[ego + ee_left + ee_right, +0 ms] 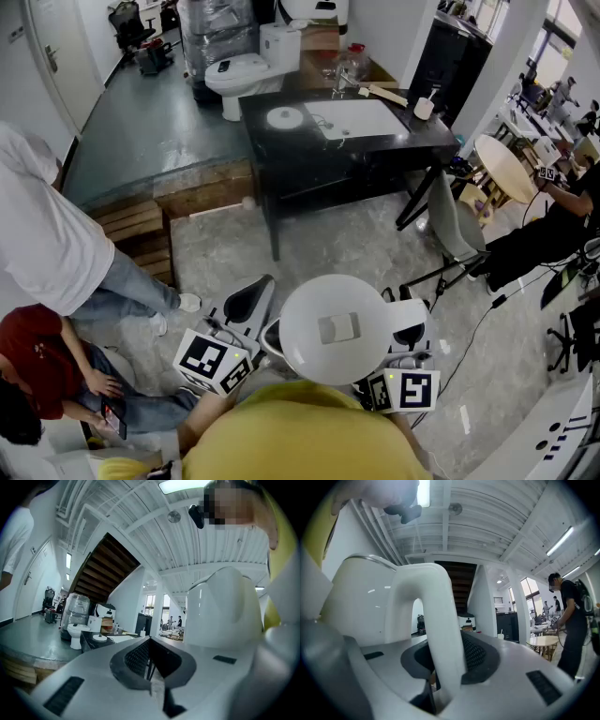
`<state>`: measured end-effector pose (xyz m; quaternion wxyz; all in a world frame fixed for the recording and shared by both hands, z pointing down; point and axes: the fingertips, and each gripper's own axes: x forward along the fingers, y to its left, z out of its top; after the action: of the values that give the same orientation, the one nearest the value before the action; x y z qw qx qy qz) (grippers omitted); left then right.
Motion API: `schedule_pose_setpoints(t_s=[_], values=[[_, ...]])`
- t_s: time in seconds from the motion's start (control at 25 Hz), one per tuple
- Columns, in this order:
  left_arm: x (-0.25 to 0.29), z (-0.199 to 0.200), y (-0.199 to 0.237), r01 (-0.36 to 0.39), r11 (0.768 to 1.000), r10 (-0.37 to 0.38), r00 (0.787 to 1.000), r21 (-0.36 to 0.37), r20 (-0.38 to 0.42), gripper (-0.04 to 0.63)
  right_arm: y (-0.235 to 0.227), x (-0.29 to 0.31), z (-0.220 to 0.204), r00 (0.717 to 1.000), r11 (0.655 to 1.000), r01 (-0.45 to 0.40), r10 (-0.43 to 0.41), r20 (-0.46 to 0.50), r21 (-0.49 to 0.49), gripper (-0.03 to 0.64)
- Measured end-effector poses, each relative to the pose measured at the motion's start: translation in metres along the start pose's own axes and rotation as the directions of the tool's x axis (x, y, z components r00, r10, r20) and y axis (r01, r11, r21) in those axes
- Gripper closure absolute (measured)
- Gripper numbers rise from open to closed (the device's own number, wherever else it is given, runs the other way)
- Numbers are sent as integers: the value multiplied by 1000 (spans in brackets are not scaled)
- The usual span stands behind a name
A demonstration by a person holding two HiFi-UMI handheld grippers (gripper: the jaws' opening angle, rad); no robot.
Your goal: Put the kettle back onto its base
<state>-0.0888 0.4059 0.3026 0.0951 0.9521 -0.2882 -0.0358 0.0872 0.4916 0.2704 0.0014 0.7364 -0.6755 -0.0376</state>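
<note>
The white kettle (337, 328) hangs close below me in the head view, its lid facing up. My right gripper (405, 323) is shut on its handle (436, 634), which fills the space between the jaws in the right gripper view, with the kettle body (361, 606) to the left. My left gripper (246, 305) is beside the kettle, apart from it, jaws together on nothing (150, 656); the kettle (225, 606) looms at its right. The round white base (284, 117) lies on the black table (281, 150) far ahead, and the base (99, 638) looks small in the left gripper view.
A white sheet (361, 119), a bottle and a cup also lie on the table. A toilet (239, 73) stands behind it, a grey chair (455, 225) at its right, wooden pallets (141, 230) at left. Two people (56, 253) are at left, another (562, 216) at right.
</note>
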Motion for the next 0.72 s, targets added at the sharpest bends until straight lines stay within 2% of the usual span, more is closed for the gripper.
schedule_pose_setpoints(t_s=[0.44,0.72], values=[[16,-7,-3,21,1000,-21,999,-10,-25,586,-14,6,-1,1000,999,-7,6,19,47,509],[37,-9,17,-28,1000,27,999,-8,-36,586,-22,44,-8,999,998,-43,43,11,55,508]])
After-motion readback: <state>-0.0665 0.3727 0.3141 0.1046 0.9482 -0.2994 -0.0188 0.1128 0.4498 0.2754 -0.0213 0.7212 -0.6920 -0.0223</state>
